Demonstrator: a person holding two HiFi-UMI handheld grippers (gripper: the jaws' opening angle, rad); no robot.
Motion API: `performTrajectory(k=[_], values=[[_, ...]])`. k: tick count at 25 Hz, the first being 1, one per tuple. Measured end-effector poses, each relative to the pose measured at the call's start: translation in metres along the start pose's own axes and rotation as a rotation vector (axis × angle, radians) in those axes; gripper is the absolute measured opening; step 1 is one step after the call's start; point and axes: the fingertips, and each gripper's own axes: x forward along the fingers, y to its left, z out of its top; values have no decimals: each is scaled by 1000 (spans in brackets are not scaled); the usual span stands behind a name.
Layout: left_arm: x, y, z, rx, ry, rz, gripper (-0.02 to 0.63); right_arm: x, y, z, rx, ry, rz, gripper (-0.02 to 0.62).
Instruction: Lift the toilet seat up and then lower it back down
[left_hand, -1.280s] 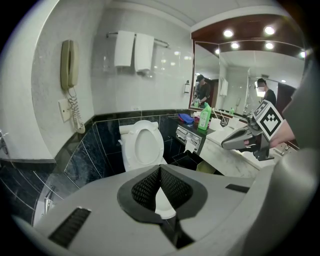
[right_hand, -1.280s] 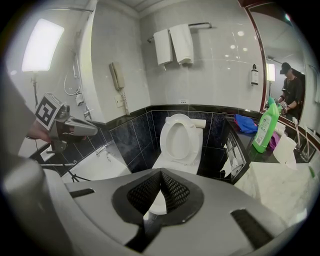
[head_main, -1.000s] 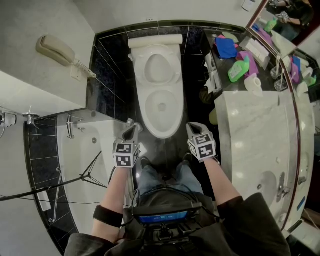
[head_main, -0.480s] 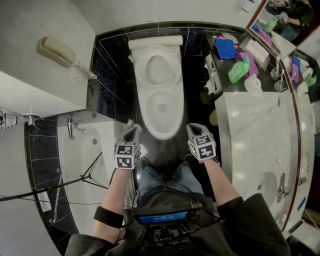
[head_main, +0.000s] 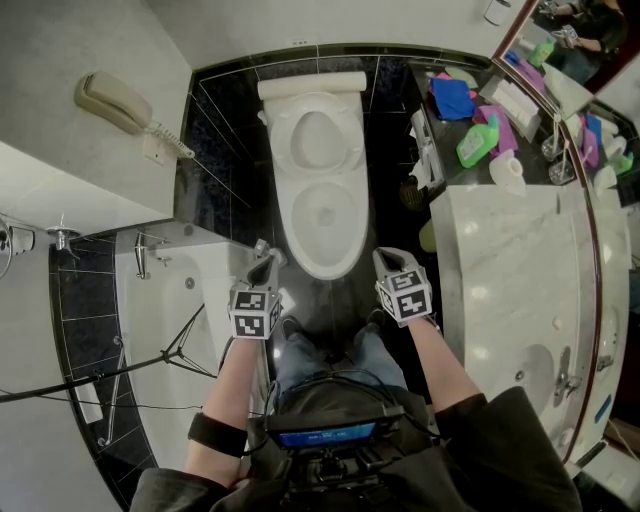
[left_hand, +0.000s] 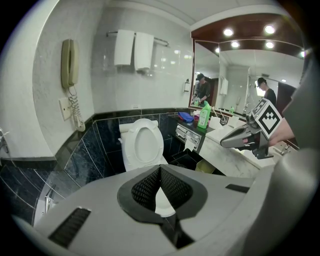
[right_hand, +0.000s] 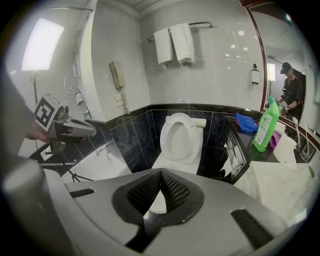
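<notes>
Blocking the toilet bowl's front in both gripper views, the left gripper and right gripper show jaws pressed together, holding and touching nothing.

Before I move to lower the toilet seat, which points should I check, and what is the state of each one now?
1. Toilet seat stands raised against the tank: ok.
2. Left claw shut, nothing in it: ok.
3. Right claw shut, nothing in it: ok.
4. A claw in contact with the seat: not ok; both hang short of the bowl.
5. Way from the claws to the seat free: ok.
6. Seat will stay up until it is touched: cannot tell.
</notes>
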Motion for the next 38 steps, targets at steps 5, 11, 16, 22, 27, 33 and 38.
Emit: performTrajectory(k=[5, 11, 16, 22, 27, 33, 38], values=[[1, -2, -1, 0, 1, -5, 6, 1, 0, -2, -2, 6, 1, 5], [3, -5, 2, -1, 4, -15, 6, 2, 0, -2, -1, 8, 5, 5], [4, -7, -1, 0, 10, -20, 6, 3, -1, -3, -5, 10, 6, 5], [6, -6, -2, 6, 8, -20, 6, 4, 1, -3, -1, 12, 9, 5], [6, -6, -2, 9, 10, -16, 6, 5, -2, -6, -4, 13, 10, 5], [3, -9, -1, 2, 10, -24, 6, 0, -2, 0, 5, 3, 5, 4], [3, -9, 0, -1, 7, -24, 6, -1, -3, 0, 6, 3, 5, 3]])
